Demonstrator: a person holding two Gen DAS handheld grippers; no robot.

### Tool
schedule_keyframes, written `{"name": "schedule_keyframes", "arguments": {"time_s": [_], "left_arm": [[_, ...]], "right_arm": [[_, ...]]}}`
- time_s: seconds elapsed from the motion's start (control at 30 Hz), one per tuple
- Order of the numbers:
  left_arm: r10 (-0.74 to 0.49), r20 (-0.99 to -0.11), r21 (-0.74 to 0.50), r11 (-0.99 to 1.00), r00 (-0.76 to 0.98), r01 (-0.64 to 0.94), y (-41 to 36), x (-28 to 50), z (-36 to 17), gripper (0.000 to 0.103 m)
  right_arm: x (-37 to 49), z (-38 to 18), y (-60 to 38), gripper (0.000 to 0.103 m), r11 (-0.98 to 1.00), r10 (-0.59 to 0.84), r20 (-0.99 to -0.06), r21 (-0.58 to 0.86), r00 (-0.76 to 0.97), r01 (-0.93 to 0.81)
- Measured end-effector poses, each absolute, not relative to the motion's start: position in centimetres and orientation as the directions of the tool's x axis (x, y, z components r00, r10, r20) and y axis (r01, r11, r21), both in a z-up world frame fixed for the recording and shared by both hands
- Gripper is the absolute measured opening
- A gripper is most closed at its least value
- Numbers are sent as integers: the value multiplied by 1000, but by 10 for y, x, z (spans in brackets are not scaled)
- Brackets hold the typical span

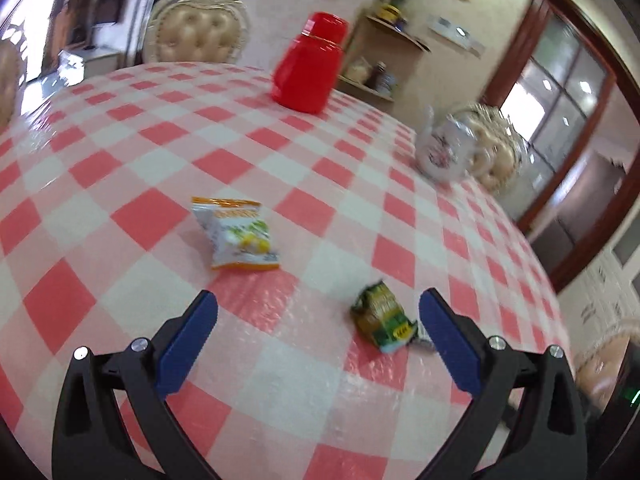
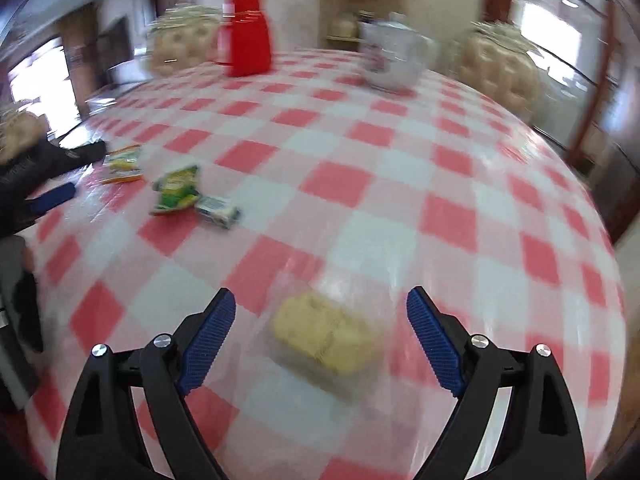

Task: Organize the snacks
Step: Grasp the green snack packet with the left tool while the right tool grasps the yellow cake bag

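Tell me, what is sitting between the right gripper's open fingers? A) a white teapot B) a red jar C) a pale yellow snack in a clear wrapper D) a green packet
C: in the right wrist view, the pale yellow snack lies on the checked table between the open fingers of the right gripper.

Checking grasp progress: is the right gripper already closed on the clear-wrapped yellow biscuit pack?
No, the right gripper is open, its blue pads spread either side of the clear-wrapped yellow biscuit pack, which lies on the red-and-white checked tablecloth.
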State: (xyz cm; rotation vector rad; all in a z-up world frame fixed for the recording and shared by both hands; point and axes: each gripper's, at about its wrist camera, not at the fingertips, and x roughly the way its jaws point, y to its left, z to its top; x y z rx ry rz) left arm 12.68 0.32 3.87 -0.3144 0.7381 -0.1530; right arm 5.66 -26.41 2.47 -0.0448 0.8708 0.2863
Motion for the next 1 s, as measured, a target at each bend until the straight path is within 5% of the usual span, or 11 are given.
{"name": "schedule_keyframes", "arguments": {"time_s": [0.2, 0.23, 0.4, 0.43, 0.47, 0.6, 0.73, 1.0], "left_arm": [[-259, -662, -304, 950, 703, 63, -7, 129, 33, 101], [-258, -668, -298, 952, 698, 68, -9, 129, 32, 101], [-257, -701, -255, 961, 665, 102, -22, 130, 24, 101], [-263, -707, -250, 961, 656, 116, -25, 130, 23, 101], [-282, -717, -241, 959, 637, 153, -32, 128, 22, 101], [-365, -738, -211, 923, 567, 321, -68, 113, 20, 101], [-283, -761, -90, 937, 584, 337, -88, 116, 11, 101], [-211, -756, -246, 969, 620, 30, -57, 177, 14, 101]], "right_arm": [[68, 4, -292, 87, 922, 309, -798, 118, 518, -369], [64, 7, -294, 77, 915, 330, -786, 131, 523, -381], [43, 9, -274, 63, 879, 320, -775, 30, 545, -475], [39, 9, -268, 49, 864, 331, -779, 23, 533, -503], [38, 8, -266, 45, 854, 337, -783, 21, 522, -521], [30, 7, -256, 46, 838, 328, -789, -12, 520, -546], [29, 8, -256, 44, 837, 324, -787, -19, 524, -546], [30, 7, -255, 45, 839, 329, -789, -9, 519, -545]]}}
